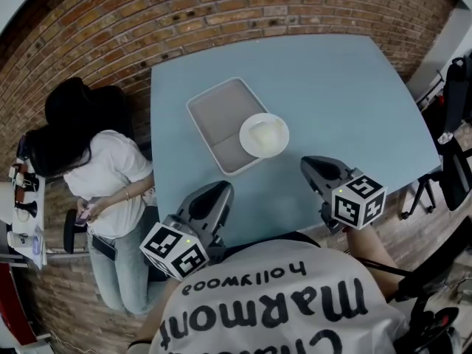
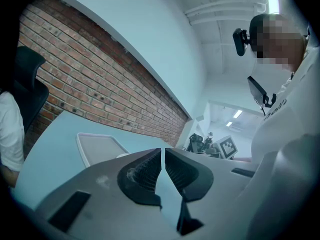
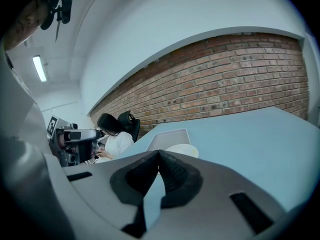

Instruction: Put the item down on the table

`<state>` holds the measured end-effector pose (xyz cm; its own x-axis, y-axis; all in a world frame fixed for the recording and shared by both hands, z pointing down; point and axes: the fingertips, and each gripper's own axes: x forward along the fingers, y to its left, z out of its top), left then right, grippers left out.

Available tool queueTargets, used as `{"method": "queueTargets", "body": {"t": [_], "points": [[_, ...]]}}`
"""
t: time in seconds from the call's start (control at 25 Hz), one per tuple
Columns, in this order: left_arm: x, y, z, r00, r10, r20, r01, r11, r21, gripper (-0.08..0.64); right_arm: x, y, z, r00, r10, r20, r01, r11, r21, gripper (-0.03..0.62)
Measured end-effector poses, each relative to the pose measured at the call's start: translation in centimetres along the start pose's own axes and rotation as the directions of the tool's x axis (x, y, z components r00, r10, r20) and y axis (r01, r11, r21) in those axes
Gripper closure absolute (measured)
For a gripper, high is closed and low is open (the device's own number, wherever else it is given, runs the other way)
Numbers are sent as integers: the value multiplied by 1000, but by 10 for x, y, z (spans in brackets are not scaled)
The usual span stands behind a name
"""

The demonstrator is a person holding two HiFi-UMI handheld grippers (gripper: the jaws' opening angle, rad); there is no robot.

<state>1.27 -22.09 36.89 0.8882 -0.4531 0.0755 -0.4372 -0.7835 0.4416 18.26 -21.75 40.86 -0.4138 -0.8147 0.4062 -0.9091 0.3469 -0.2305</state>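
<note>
- The left gripper (image 2: 163,150) has its jaws closed almost tip to tip, with only a thin slit between them and nothing inside.
- The right gripper (image 3: 159,151) has its jaws pressed together, also empty.
- Both grippers are over the near edge of the blue table (image 1: 332,87), well apart from each other.
- A white bowl (image 1: 264,135) overlaps the right rim of a grey tray (image 1: 217,109). I cannot tell if it rests partly on the table.
- No gripper touches the bowl.
- A person in a white shirt (image 1: 103,175) sits beside the table's left side.
</note>
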Motion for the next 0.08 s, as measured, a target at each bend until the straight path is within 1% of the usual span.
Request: {"method": "queueTargets", "body": {"t": [0.08], "points": [[0, 0, -1, 1000, 0, -1, 0, 1000, 0, 531, 1, -1, -1, 1000, 2, -1, -2, 1000, 3, 581]]}}
